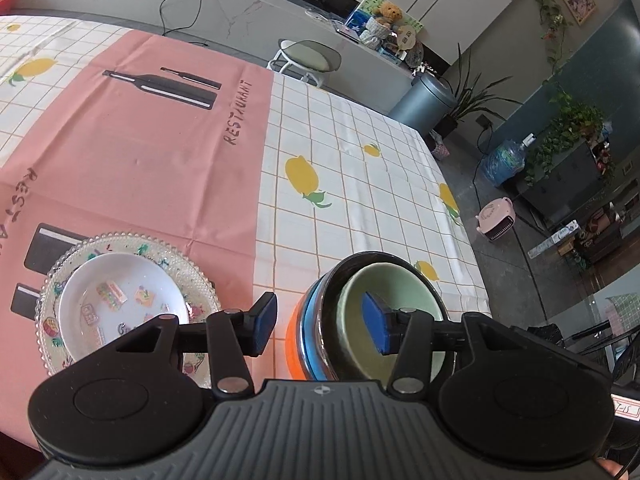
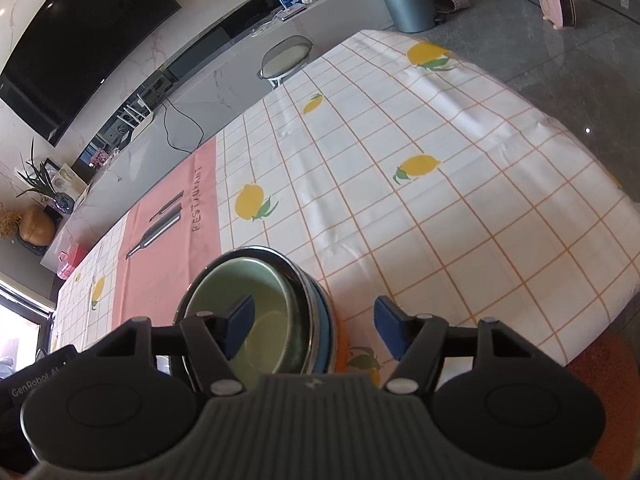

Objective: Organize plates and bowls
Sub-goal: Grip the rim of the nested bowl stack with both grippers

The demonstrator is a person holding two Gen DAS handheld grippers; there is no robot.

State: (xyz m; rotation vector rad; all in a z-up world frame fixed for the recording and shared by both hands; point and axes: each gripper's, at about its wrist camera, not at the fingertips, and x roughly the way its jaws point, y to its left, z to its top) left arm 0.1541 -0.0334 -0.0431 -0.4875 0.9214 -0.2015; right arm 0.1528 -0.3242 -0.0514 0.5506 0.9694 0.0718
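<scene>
A stack of nested bowls stands on the tablecloth: a pale green bowl [image 1: 400,292] sits inside a dark metal-rimmed bowl [image 1: 332,280], over a blue and an orange one. My left gripper [image 1: 322,326] is open; its right finger hangs inside the green bowl, its left finger outside the stack's left wall. The green bowl [image 2: 256,300] also shows in the right wrist view. My right gripper [image 2: 314,328] is open, straddling the stack's right wall. A white bowl [image 1: 120,300] rests in a beaded glass plate [image 1: 192,276] to the left.
The table [image 2: 440,200] carries a white grid cloth with lemons and a pink "RESTAURANT" mat [image 1: 160,152]. The table's right edge runs close beside the bowls. A stool [image 1: 310,56] stands behind the far edge; a bin [image 1: 424,100] and a pink heater [image 1: 496,222] are on the floor.
</scene>
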